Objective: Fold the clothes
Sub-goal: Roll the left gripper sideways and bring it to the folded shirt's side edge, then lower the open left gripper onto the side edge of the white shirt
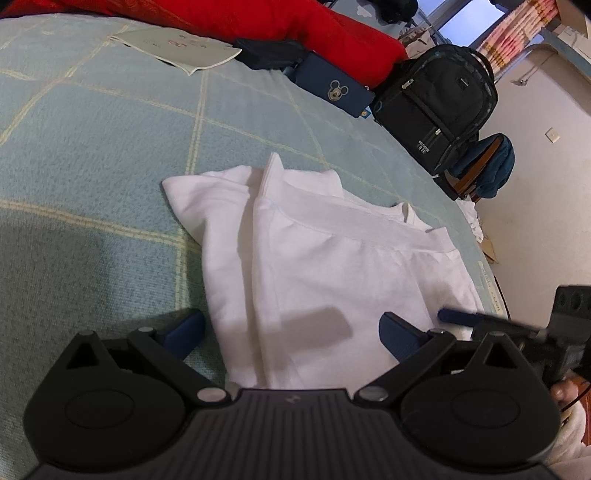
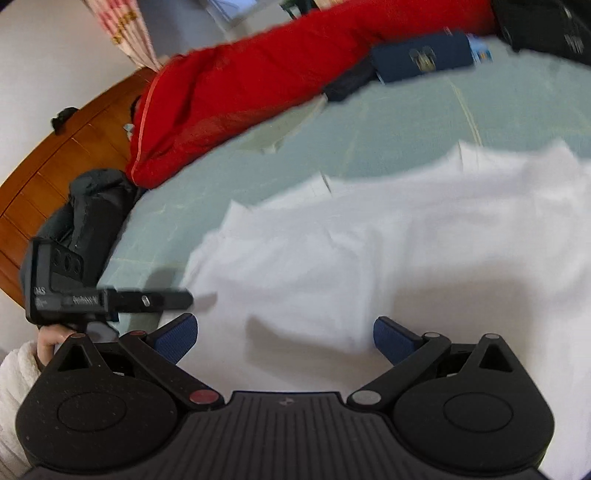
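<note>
The left gripper (image 1: 291, 332) hangs low over the bed with its blue-padded fingers (image 1: 186, 328) spread wide and nothing between them; one pad is over the bedcover, the other over cloth. The white garment (image 1: 325, 258), partly folded with layered edges, lies on the pale green checked bedcover (image 1: 92, 147) straight ahead, from the gripper's mouth up toward 12 o'clock. At 3 o'clock in the left wrist view the right gripper (image 1: 517, 325) comes in from the edge, over the garment's near corner.

In the right wrist view the right gripper (image 2: 282, 334) is likewise spread apart and empty, poised above the white garment (image 2: 388, 258), which fills the frame from centre to 3 o'clock. The left gripper (image 2: 147, 301) shows at 9 o'clock, held by a hand (image 2: 50, 341) in a fluffy white sleeve (image 2: 16, 373). This view is smeared by blur, so I cannot tell whether either tool touches the cloth.

Farther off, at 12 o'clock, a red quilt (image 1: 295, 26) lies along the far side of the bed, with a sheet of paper (image 1: 177, 48) at 11 o'clock and a navy case with a cartoon mouse badge (image 1: 332, 90) just beside the quilt. A black backpack (image 1: 436, 103) stands at 2 o'clock past the bed's edge.
</note>
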The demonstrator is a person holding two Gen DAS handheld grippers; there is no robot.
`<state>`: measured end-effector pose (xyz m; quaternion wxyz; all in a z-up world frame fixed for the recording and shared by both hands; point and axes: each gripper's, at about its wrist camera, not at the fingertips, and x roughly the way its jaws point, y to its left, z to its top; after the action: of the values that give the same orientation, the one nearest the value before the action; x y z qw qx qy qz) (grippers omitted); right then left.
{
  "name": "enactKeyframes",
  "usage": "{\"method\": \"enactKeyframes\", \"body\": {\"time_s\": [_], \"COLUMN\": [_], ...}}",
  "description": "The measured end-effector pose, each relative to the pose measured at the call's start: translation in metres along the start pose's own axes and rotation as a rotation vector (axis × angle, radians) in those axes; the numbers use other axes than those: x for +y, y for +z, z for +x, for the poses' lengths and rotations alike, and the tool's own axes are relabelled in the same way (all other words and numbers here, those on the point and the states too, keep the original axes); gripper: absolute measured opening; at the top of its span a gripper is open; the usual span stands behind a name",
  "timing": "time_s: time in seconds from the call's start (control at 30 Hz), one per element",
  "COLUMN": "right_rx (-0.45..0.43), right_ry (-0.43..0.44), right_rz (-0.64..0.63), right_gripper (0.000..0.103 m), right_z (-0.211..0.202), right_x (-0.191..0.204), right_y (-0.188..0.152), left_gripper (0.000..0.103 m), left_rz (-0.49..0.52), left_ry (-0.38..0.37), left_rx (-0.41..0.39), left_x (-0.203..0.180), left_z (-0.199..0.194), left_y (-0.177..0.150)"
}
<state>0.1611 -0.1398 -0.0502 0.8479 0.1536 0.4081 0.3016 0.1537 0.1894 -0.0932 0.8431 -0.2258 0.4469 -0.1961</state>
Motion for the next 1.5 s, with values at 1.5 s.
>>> {"method": "enactKeyframes", "body": {"time_s": [1.5], "right_rx": [0.033], "right_ry": [-0.004], "right_rz": [0.034], "right_gripper": [0.103], "right_z": [-0.015], "right_x": [0.002], "right_y": [-0.028], "left_gripper": [0.093], "left_rz": [-0.066], "left_ry": [-0.146], "left_rx": [0.06], "left_x": [0.004], "left_z": [0.019], "left_y": [0.011]}}
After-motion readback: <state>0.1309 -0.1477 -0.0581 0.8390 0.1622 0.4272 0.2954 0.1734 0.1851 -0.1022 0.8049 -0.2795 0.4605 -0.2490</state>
